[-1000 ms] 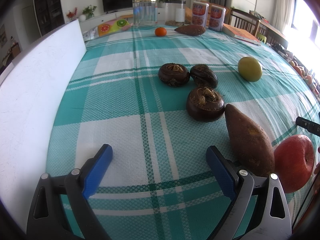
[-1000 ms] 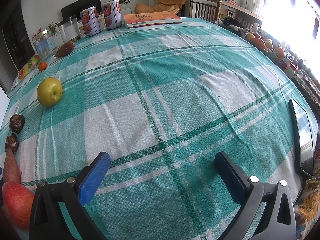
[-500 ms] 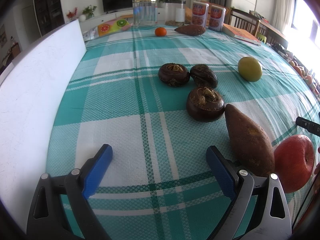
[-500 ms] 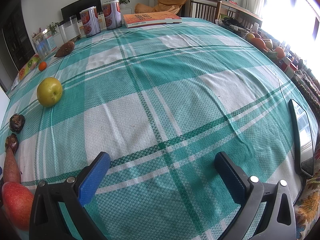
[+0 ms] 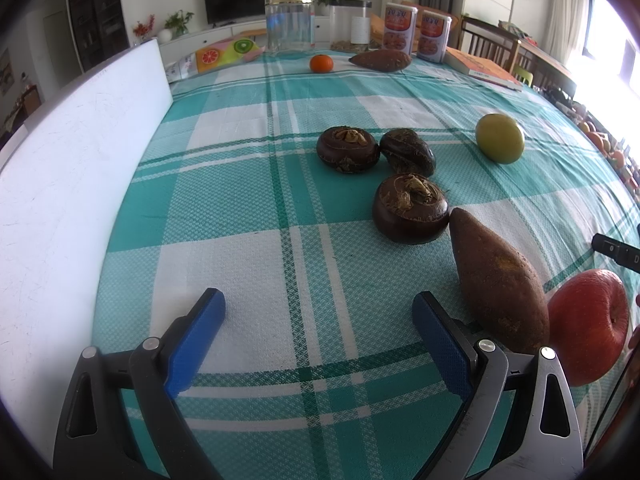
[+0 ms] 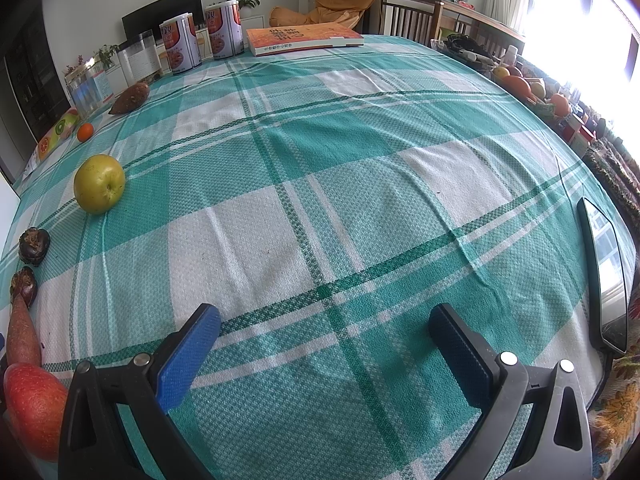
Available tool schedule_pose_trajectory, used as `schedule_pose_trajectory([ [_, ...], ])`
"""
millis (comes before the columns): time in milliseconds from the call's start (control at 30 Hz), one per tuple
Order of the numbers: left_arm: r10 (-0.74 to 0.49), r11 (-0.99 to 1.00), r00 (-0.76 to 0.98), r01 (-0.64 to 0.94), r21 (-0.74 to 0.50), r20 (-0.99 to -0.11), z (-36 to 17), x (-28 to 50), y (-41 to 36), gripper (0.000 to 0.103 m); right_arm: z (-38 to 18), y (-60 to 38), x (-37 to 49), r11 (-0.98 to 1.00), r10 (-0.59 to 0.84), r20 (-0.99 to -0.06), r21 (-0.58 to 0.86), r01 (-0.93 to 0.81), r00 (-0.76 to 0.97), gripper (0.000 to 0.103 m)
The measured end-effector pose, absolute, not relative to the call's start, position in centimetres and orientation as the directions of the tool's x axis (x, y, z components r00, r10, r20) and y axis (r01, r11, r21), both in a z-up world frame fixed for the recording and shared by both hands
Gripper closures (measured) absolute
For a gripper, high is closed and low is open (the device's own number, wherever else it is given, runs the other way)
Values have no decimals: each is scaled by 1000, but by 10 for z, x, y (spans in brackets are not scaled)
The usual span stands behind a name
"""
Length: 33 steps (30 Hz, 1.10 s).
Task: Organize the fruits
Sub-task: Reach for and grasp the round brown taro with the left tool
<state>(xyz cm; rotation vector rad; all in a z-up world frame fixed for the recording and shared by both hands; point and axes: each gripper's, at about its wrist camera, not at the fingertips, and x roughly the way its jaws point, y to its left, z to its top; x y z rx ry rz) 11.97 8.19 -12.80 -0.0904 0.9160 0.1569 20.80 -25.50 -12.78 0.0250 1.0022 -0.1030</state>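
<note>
The left gripper (image 5: 318,322) hangs low over the desk (image 5: 248,216) with its blue fingers (image 5: 196,334) spread wide and nothing between them; the right gripper (image 6: 324,334) is likewise released and empty over a bare stretch of plaid cloth.

Taking the near sweet potato (image 5: 496,280) as the landmark: it lies just beside the left gripper's right-hand finger, its blunt end toward the camera. The red apple (image 5: 588,328) sits against its right flank, seemingly touching. At its far tip rests the nearest of three dark water chestnuts (image 5: 410,212), and the other two (image 5: 348,148) lie farther back and to the left. The yellow-green apple (image 5: 500,138) stands well apart, beyond and to the right. Far past it, by the glass jar (image 5: 289,24), are a small orange (image 5: 321,63) and a second sweet potato (image 5: 382,59).

No sorting appears begun. The likely first pick is the near sweet potato or the red apple. For the potato, I would shift the left gripper right, straddle its thick middle across the short axis, and close gently so it does not roll into the apple.
</note>
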Motion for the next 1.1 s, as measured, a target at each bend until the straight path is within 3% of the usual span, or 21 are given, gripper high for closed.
schedule_pose_trajectory([
  [200,86,985,603,-171,-23,-793,-127,119,83,7,-128,-255,208,995,-75,-842,-27,98,534,0],
  [433,-70,969,627,-141,-201,-776,-116,113,103,8,-128,-255,208,995,-76,-842,-28,98,535,0],
  [633,-131,969,636,-81,-235,-761,-100,139,90,10,-128,-255,208,995,-76,-842,-28,98,534,0],
  [800,-159,957,577,-110,-269,-801,-100,176,80,10,-128,-255,208,995,-77,-842,-28,98,535,0],
  [967,-84,970,469,-164,-180,-879,-113,206,68,10,-128,-255,208,995,-77,-842,-28,98,535,0],
  [1000,-73,969,454,-179,-172,-888,-115,207,70,14,-128,-255,208,995,-77,-842,-28,98,535,0],
  [1100,-40,971,468,-192,-146,-883,-112,203,75,55,-128,-255,208,995,-77,-841,-29,99,535,0],
])
